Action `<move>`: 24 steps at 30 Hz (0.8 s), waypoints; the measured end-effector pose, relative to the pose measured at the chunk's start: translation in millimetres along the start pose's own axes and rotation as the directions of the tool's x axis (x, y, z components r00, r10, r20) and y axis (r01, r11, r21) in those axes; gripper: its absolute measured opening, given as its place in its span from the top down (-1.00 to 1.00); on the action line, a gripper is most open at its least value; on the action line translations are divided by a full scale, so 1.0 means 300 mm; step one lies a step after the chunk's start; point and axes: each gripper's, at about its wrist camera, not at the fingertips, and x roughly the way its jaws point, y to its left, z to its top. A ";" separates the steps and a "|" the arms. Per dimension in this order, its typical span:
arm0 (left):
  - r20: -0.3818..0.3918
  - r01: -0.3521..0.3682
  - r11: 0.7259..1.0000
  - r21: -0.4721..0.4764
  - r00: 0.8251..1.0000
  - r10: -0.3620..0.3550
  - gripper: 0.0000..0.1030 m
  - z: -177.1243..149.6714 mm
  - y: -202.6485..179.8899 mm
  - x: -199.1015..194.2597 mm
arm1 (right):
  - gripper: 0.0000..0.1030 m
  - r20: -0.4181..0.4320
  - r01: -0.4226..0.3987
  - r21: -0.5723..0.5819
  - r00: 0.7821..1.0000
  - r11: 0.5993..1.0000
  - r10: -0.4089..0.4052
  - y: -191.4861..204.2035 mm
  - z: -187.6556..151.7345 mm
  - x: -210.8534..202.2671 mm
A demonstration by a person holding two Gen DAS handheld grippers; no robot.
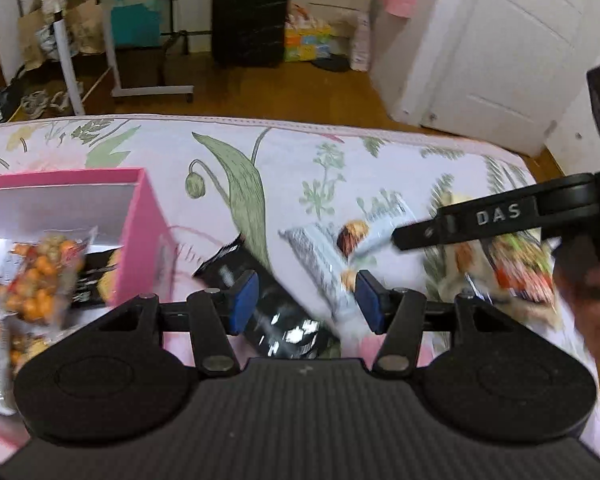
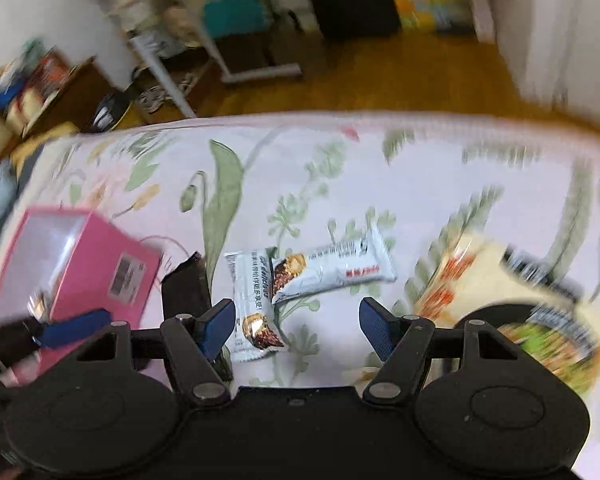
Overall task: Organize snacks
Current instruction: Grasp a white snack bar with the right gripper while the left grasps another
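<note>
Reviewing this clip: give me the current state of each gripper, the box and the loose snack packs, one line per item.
left gripper: open, empty, over the black pack.
right gripper: open, empty.
pink box: open-topped, snacks already inside.
black pack: loose on the bedspread beside the box.
two white bars: sealed, on the bedspread, ends overlapping.

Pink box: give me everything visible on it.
The pink box is an open-topped rectangular carton, apparently cardboard, pink outside and white inside. A barcode label sits on one outer side. It rests on the floral bedspread at the left. Inside lie snack packets, one showing orange pieces. A black packet lies beside its outer wall; actual contact cannot be told.
</note>
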 end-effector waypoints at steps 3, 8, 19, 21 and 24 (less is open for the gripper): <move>0.008 -0.016 1.000 -0.017 1.000 0.016 -0.02 0.006 -0.034 0.098 | -0.42 0.002 -0.047 0.115 0.999 0.992 0.047 -0.046 0.010 0.071; -0.008 -0.054 0.998 -0.016 0.999 0.054 -0.02 0.002 -0.068 0.246 | -0.41 0.029 -0.037 0.190 0.999 0.981 0.032 -0.072 0.025 0.155; -0.041 -0.067 0.997 0.042 0.997 0.068 0.21 -0.017 -0.092 0.305 | -0.19 0.104 0.079 -0.002 0.992 0.997 -0.078 -0.024 0.037 0.234; -0.046 -0.045 0.998 0.047 0.998 0.048 0.38 -0.022 -0.085 0.295 | -0.07 0.143 0.067 -0.028 0.988 0.997 -0.062 -0.037 0.032 0.227; -0.058 -0.029 0.998 0.059 0.998 0.033 0.50 -0.020 -0.077 0.284 | 0.08 0.179 0.056 -0.049 0.983 0.997 -0.047 -0.051 0.023 0.215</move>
